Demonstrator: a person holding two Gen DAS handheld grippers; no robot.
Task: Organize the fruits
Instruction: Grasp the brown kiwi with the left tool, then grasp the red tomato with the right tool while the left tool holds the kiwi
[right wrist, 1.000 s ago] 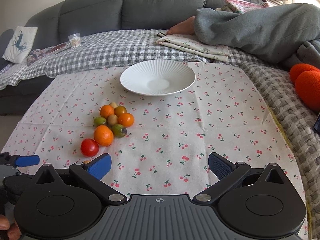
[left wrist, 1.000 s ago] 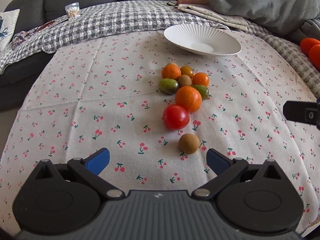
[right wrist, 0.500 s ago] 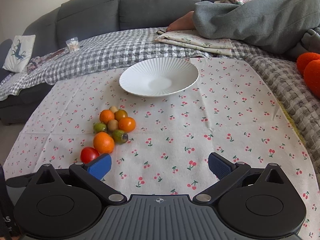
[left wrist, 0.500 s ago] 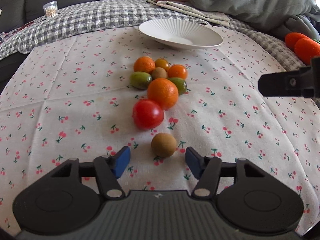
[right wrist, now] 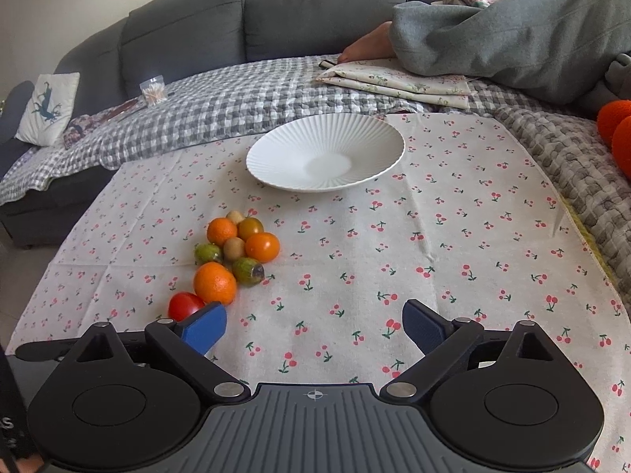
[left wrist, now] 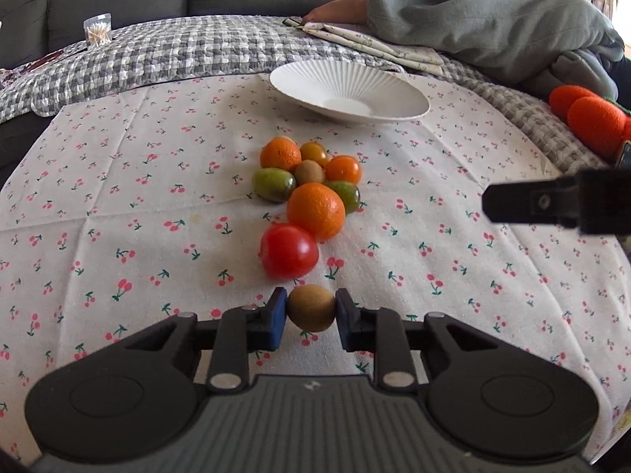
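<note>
a small brown kiwi (left wrist: 311,307) is pinched between the blue pads of the left hand-held gripper (left wrist: 310,317), low over the cherry-print cloth (left wrist: 118,197) and just in front of the red tomato (left wrist: 288,251). behind the tomato a large orange (left wrist: 316,210) is seen, touching it, and beyond that a tight cluster of smaller fruits (left wrist: 307,167) is gathered: orange, green and brown ones, pressed against one another. a white ribbed plate (left wrist: 347,90) is set farther back on the cloth, apart from the cluster, with nothing in it. the right hand-held gripper (right wrist: 314,329) is held above bare cloth with its pads spread wide and closing slightly, nothing being between them; the tomato is partly hidden behind its left pad. a checked grey blanket (right wrist: 236,106) and a grey sofa (right wrist: 315,8) are seen behind the cloth.
</note>
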